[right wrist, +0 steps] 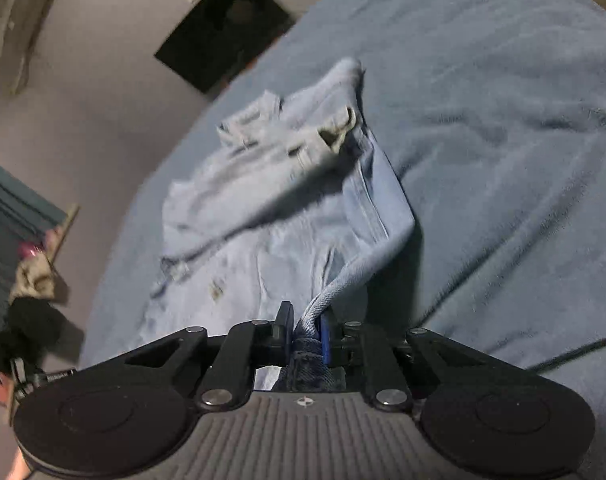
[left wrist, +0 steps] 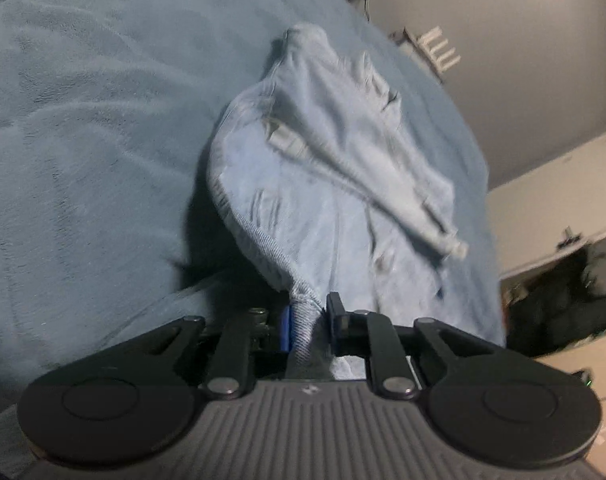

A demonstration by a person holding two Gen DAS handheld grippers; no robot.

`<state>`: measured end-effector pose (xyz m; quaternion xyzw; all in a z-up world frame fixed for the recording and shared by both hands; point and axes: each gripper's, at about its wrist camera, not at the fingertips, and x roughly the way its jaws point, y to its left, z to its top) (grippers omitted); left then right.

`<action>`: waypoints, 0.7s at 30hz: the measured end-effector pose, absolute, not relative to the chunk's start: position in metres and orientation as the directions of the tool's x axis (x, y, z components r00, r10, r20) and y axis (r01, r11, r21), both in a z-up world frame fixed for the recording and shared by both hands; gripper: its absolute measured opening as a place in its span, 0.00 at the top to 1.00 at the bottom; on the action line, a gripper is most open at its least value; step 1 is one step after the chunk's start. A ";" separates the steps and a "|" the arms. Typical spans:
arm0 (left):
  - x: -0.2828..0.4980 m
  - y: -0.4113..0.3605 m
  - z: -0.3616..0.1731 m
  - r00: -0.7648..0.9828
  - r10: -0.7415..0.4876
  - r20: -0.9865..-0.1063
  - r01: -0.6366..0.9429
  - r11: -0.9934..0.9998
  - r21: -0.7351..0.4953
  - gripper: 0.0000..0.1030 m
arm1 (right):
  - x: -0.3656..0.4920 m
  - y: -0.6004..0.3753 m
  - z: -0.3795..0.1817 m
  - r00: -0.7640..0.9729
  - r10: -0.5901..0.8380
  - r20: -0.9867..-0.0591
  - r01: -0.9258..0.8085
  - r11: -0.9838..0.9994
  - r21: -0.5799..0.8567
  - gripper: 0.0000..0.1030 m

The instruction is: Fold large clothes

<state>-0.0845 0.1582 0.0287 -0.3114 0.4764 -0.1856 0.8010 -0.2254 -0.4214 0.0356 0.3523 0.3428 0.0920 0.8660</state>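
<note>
A pair of light blue jeans (left wrist: 327, 168) lies crumpled on a blue blanket (left wrist: 87, 120), inside out in part, with pale pocket linings showing. My left gripper (left wrist: 307, 320) is shut on a hem edge of the jeans and holds it lifted above the blanket. In the right wrist view the jeans (right wrist: 271, 208) stretch away from me. My right gripper (right wrist: 306, 324) is shut on another bunched edge of the jeans, also raised off the blanket (right wrist: 503, 120).
The blanket covers a bed. Beyond the bed edge are a grey wall (left wrist: 523, 60), a white shelf (left wrist: 543, 208) and dark clutter (left wrist: 563, 300). In the right wrist view there is a dark opening (right wrist: 223, 28) in the wall and clothes (right wrist: 31, 280) at the left.
</note>
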 end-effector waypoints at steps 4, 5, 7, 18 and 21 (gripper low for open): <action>-0.071 0.162 0.032 0.517 -0.605 -0.605 -0.033 0.693 -0.720 0.89 | -0.223 -0.433 0.040 0.787 0.389 -0.478 0.075 0.709 0.701 0.86; -0.066 0.162 0.032 0.534 -0.602 -0.594 -0.045 0.681 -0.731 0.89 | -0.219 -0.434 0.040 0.788 0.391 -0.476 0.073 0.708 0.702 0.86; -0.056 0.164 0.031 0.552 -0.617 -0.560 -0.060 0.641 -0.765 0.89 | -0.212 -0.435 0.041 0.793 0.376 -0.479 0.076 0.719 0.690 0.87; -0.023 0.141 0.032 0.552 -0.611 -0.568 -0.023 0.669 -0.743 0.89 | -0.174 -0.432 0.029 0.715 0.446 -0.539 0.074 0.717 0.693 0.87; -0.035 0.137 0.034 0.536 -0.603 -0.591 0.017 0.708 -0.707 0.89 | -0.176 -0.426 0.017 0.621 0.425 -0.658 0.103 0.788 0.607 0.55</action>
